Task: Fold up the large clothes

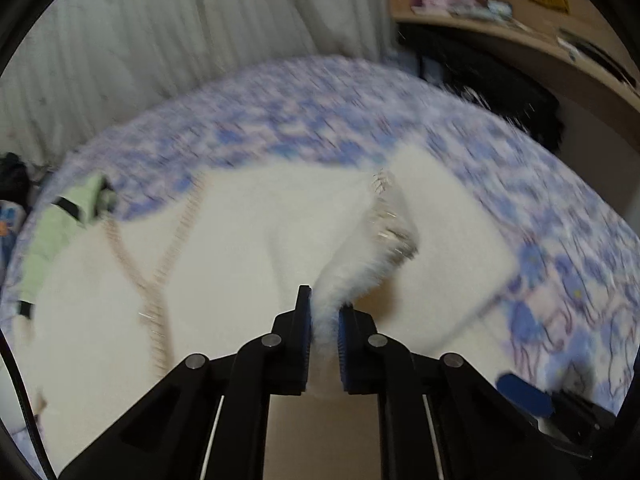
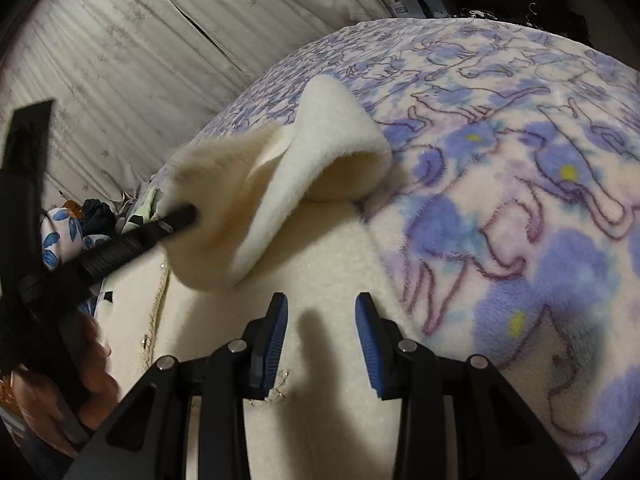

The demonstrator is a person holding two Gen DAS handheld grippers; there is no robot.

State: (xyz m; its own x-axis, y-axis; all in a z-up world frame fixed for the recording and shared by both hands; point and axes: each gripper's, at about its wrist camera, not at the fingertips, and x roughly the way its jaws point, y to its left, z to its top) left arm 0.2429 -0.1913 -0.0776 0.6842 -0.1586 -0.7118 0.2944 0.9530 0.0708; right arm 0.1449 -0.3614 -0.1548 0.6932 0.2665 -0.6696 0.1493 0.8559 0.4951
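Left wrist view: the left gripper is clamped on a bunched edge of the cream garment, which lies spread across the blue flowered blanket, with one flap lifted above the garment. The right gripper hangs above the garment with its jaws apart, holding nothing. The fold looks barely begun: most of the garment lies flat and unfolded.

The garment lies on the blanket, the curtain behind it.
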